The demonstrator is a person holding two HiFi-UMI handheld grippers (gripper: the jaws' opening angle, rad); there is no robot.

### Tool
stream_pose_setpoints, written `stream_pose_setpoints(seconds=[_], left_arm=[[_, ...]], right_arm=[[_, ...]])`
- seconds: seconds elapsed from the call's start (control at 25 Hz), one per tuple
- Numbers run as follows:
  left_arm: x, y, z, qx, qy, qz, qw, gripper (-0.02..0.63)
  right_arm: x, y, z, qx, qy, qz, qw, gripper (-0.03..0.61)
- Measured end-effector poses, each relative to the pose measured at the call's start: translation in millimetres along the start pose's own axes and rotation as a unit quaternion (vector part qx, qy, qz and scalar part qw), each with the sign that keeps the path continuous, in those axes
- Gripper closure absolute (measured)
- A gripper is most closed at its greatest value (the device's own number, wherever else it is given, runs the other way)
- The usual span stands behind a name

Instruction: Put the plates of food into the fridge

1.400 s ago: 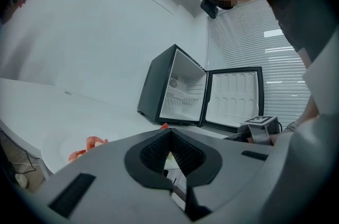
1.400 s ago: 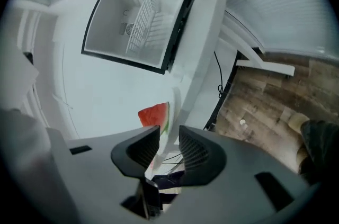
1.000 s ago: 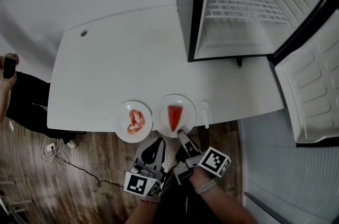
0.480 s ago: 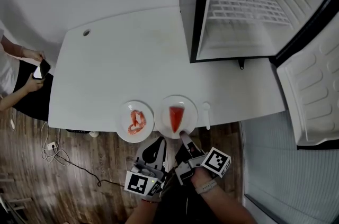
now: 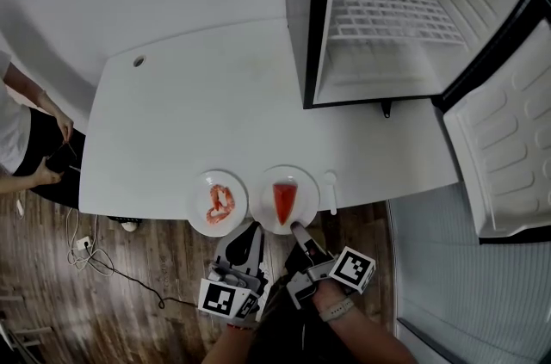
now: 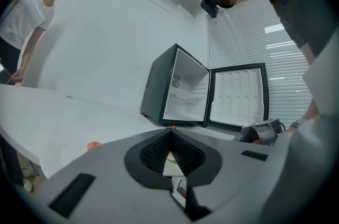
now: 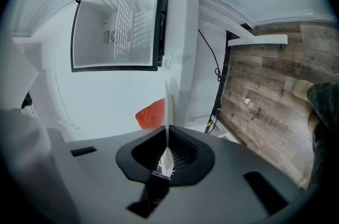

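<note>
Two white plates sit at the table's near edge: the left plate (image 5: 218,203) holds curled red-orange food, the right plate (image 5: 284,199) a red wedge (image 5: 284,197). My right gripper (image 5: 298,229) is shut on the right plate's near rim; in the right gripper view that rim (image 7: 168,106) stands edge-on between the jaws, the red wedge (image 7: 150,114) just beyond. My left gripper (image 5: 250,235) hangs below the table edge between the two plates, shut and holding nothing, its jaws meeting at the tips (image 6: 170,132). The fridge (image 5: 379,18) stands open on the table's far right.
The fridge door (image 5: 508,147) swings out to the right past the table. A wire shelf (image 5: 392,16) crosses the fridge's upper part. A white spoon (image 5: 332,186) lies right of the wedge plate. A person (image 5: 26,147) stands at the table's left end. Cables lie on the wooden floor (image 5: 129,285).
My right gripper's jaws have closed on the near rim of the right plate. The left gripper has stayed put. The person at the left has shifted.
</note>
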State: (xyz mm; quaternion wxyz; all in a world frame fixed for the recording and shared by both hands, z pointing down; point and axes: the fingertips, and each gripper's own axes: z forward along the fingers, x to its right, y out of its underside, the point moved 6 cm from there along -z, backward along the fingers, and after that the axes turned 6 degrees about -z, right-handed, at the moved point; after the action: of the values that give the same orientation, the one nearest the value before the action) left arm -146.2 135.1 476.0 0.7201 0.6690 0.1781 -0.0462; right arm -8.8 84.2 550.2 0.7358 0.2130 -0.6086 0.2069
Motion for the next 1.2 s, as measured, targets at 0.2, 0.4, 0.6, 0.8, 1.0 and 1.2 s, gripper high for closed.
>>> stream_pose_setpoints(seconds=[0.2, 0.4, 0.6, 0.8, 1.0, 1.2], left_arm=[[-1.1, -6.2, 2.3, 0.003, -0.003, 0.007, 1.0000, 0.607], [-3.8, -12.0, 4.3, 0.006, -0.010, 0.009, 0.9999, 0.607], [-2.2, -27.3, 13.7, 0.008, -0.001, 0.016, 0.9998, 0.607], [13.1, -43.0, 38.9, 0.009, 0.025, 0.017, 0.9995, 0.607], [36.4, -54.1, 82.3, 0.015, 0.068, 0.008, 0.9976, 0.607], [54.2, -61.4, 130.7, 0.018, 0.100, 0.001, 0.9948, 0.607]], right_arm=[[-3.3, -2.2, -4.9, -0.005, -0.017, -0.002, 1.000, 0.561], [-14.4, -5.7, -5.5, -0.008, -0.032, -0.006, 0.999, 0.561], [-31.0, -16.2, -11.8, 0.010, -0.034, -0.004, 0.999, 0.561], [-47.8, -43.4, -24.5, 0.043, -0.027, -0.010, 0.999, 0.561], [-61.2, -84.0, -36.1, 0.085, -0.027, -0.012, 0.996, 0.561], [-67.6, -128.0, -42.4, 0.128, -0.029, -0.016, 0.991, 0.561]])
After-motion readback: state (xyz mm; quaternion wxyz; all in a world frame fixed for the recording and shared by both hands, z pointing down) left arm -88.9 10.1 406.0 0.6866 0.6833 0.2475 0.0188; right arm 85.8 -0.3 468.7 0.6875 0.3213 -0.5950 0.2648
